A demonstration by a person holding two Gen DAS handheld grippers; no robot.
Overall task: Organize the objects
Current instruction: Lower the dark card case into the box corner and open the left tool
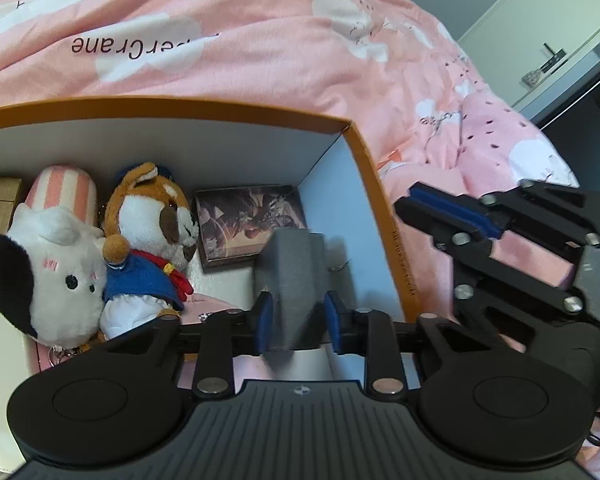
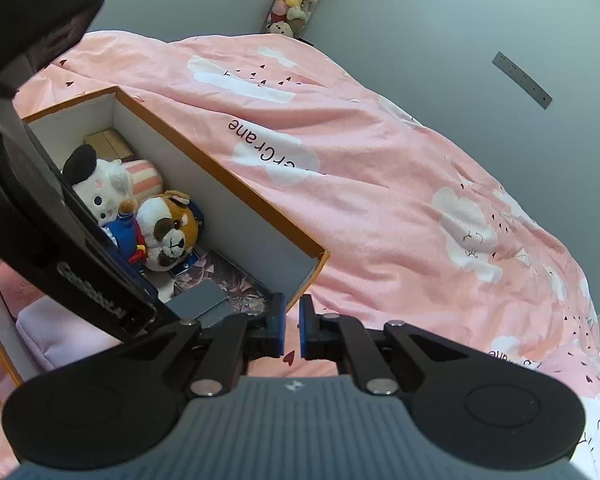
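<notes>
Grey wedge-shaped box between left gripper pads; right gripper shut, empty.

Left wrist view peers steeply down, close over the orange box; right wrist view looks from beside it, aslant across the bed. Both share the box's plush toys.

I see a bed spread with a pink quilt printed with white clouds, rumpled in folds. An open orange-edged box sits directly on it, near the quilt's printed lettering.
</notes>
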